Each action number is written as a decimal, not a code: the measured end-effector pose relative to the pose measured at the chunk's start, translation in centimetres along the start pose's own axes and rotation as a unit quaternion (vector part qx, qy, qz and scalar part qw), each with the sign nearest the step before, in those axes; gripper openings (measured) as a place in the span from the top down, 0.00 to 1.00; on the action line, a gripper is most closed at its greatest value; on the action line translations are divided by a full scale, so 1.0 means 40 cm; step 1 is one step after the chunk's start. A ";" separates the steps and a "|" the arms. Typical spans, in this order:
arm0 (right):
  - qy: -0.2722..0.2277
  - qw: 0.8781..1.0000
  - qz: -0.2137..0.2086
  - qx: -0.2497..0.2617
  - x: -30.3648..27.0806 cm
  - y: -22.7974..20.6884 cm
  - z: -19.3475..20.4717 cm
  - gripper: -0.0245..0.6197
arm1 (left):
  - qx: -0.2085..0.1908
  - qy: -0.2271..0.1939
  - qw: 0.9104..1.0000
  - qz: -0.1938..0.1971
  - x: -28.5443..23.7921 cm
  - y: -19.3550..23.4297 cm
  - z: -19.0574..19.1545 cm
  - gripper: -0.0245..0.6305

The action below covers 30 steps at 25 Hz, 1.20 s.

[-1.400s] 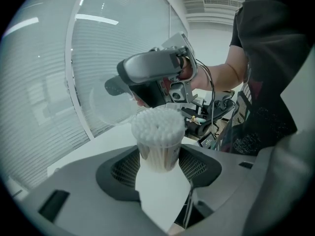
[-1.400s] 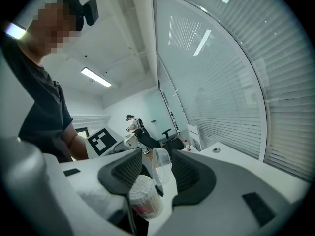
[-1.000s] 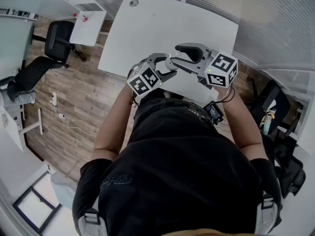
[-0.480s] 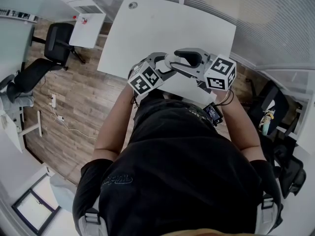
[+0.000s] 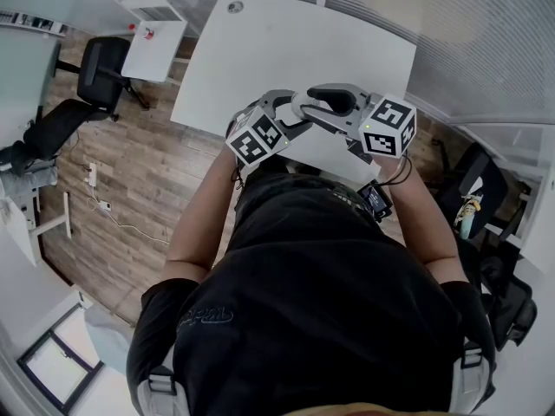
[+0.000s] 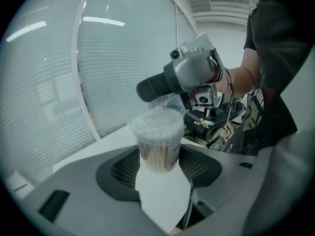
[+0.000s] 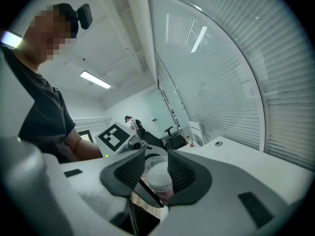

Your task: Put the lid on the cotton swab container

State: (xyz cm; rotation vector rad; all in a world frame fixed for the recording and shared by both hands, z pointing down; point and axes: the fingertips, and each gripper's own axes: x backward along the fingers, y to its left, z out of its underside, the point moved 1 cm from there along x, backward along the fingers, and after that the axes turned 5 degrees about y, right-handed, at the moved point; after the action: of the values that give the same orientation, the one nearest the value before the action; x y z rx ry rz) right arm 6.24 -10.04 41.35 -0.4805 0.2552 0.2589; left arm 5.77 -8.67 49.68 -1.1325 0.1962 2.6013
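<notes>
A clear container packed with cotton swabs stands upright between the pads of my left gripper, which is shut on it. A clear lid sits over the swab tips. My right gripper comes in from above and to the right, its jaws closing, with the clear lid between its pads and touching both. In the head view the left gripper and right gripper meet above the near edge of the white table. The container is hidden there.
A person's torso and arms fill the lower head view. Black office chairs and a small white side table stand on the wood floor to the left. Blinds run along the far wall.
Both grippers have shifted slightly to the left and stayed together. The container is still in the left gripper.
</notes>
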 end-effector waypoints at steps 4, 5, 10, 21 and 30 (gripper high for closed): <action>-0.003 1.000 0.015 -0.007 0.003 -0.015 -0.002 0.82 | -0.003 -0.005 1.000 -0.001 0.003 0.001 -0.010 0.57; -0.002 1.000 0.018 -0.006 0.005 -0.018 -0.002 0.82 | -0.003 -0.005 1.000 -0.002 0.004 0.001 -0.012 0.57; 0.006 0.999 0.031 0.008 0.006 -0.020 -0.002 0.82 | -0.005 -0.005 1.000 -0.003 0.005 0.003 -0.025 0.57; 0.019 0.997 0.061 0.042 0.013 -0.015 0.002 0.82 | 0.007 -0.014 1.000 -0.003 -0.004 -0.004 -0.038 0.57; 0.027 0.993 0.074 0.091 0.013 0.002 -0.009 0.83 | -0.003 -0.015 1.000 -0.013 0.014 -0.006 -0.057 0.57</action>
State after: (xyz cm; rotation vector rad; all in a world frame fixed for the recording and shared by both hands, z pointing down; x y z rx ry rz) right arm 6.64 -10.04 40.87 -0.2895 0.3649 0.3633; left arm 7.07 -8.86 47.72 -1.0901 0.1661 2.5958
